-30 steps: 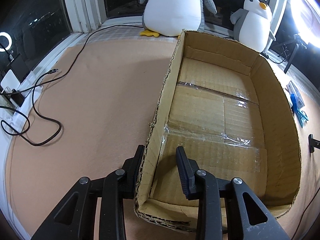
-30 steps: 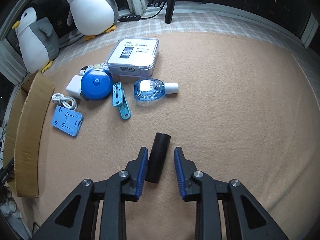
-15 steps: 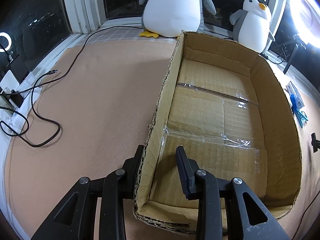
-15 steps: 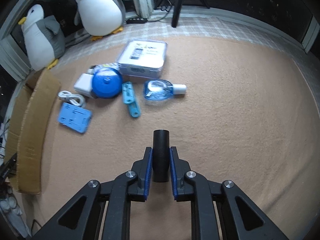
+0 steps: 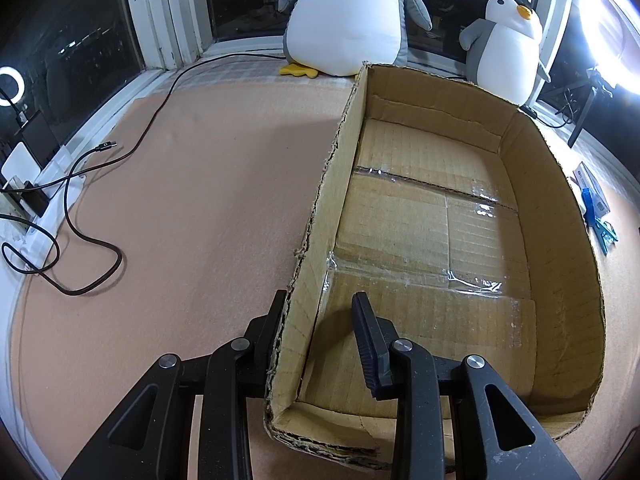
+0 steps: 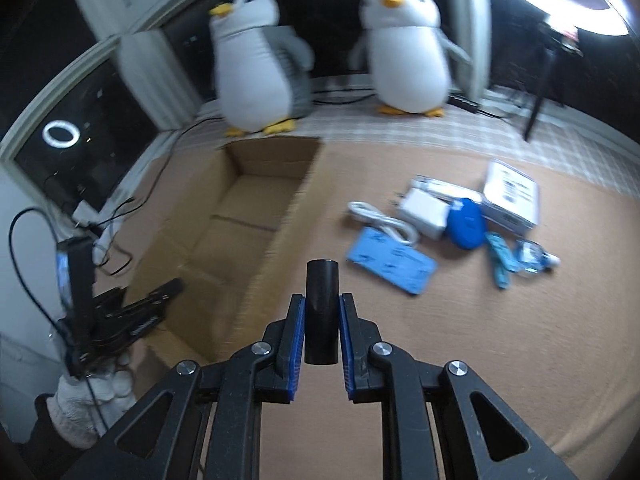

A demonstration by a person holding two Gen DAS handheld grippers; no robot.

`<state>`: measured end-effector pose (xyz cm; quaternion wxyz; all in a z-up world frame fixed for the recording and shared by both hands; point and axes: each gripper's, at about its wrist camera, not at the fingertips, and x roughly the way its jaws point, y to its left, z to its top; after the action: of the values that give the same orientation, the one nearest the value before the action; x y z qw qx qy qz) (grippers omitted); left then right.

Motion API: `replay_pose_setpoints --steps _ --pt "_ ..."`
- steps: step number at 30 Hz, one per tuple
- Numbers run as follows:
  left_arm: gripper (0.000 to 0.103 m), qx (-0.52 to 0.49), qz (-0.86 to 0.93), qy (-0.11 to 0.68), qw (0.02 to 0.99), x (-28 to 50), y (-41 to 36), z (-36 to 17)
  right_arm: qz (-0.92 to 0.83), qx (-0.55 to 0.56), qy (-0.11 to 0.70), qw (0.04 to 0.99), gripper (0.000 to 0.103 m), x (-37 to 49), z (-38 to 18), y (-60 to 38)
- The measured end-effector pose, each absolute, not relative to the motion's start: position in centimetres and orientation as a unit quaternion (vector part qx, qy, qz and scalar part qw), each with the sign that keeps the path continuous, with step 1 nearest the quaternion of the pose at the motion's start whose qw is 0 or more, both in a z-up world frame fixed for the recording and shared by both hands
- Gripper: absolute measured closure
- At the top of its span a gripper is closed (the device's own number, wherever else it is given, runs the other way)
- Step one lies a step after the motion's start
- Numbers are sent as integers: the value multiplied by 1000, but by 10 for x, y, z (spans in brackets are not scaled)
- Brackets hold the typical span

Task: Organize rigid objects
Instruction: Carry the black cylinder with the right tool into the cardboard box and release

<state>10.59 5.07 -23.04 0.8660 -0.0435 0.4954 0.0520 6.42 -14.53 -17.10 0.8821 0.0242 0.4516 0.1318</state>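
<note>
Left wrist view: my left gripper is spread astride the box wall, one finger outside, one inside. Right wrist view alone shows my right gripper pinching the black tube, held beside the box.

Tan felt surface throughout. Dark night windows behind white frames. Ring light glaring at right. Two plush penguins on checked sill.

Two plush penguins sit by the window, a black cable loops across the mat
</note>
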Motion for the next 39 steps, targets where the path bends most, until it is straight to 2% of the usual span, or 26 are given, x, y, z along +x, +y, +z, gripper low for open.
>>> replay_pose_setpoints --steps 13,25,26,28,29,30,39 --pt "69 -41 53 494 867 105 50 -231 193 -32 473 859 88 67 -197 -63" --pt "69 -42 53 494 867 105 50 -231 197 -51 481 853 87 69 -214 -45" --pt "69 -42 53 494 867 105 50 -231 199 -51 481 852 87 69 -213 -45" --pt "69 -41 53 494 867 105 50 -231 199 -51 479 854 76 68 -212 -45" --pt "69 -41 53 494 867 105 50 -231 198 -52 476 855 66 67 -211 -45" --pt "69 -40 53 494 867 105 50 -231 198 -51 472 858 62 66 -210 -45" --pt "69 -40 53 494 867 105 49 -231 201 -10 450 870 62 58 -189 -73"
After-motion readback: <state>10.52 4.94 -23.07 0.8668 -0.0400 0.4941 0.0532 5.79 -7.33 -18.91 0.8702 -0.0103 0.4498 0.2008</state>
